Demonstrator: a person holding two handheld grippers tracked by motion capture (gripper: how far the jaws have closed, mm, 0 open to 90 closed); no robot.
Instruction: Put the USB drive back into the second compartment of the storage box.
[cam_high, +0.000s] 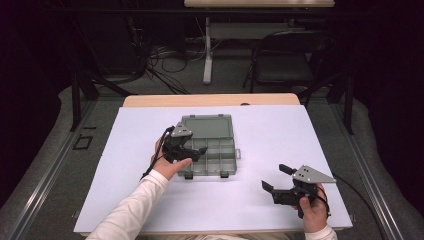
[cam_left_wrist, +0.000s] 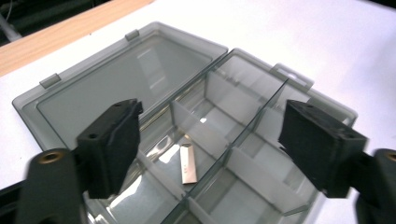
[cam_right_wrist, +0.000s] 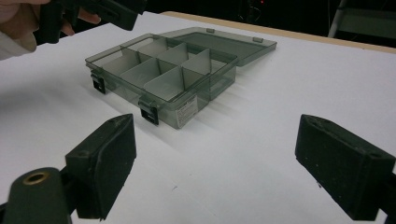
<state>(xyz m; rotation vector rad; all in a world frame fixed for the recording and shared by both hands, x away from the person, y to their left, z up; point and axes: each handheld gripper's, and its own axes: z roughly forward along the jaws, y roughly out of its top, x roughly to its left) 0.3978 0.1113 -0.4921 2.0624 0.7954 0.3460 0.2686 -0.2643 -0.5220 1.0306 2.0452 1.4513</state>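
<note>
The left gripper (cam_high: 192, 150) hangs over the near-left part of a smoky, see-through compartment box (cam_high: 220, 155) that sits around the middle of the white tabletop (cam_high: 280, 130), nearer the far edge than the near one. Its 2 jaws stand apart with nothing between them. In the left gripper view a small flat metal piece (cam_left_wrist: 188, 163) lies loose on the floor of 1 compartment, beside a divider wall, directly below the gap between the jaws. The box's lid (cam_high: 206, 125) is folded fully back and lies flat on the tabletop toward the far edge. 2 dark latches (cam_right_wrist: 150, 114) hang on the box's near wall. The right gripper (cam_high: 276, 180) rests low near the near-right corner of the tabletop, well apart from the box, jaws spread wide and empty.
</note>
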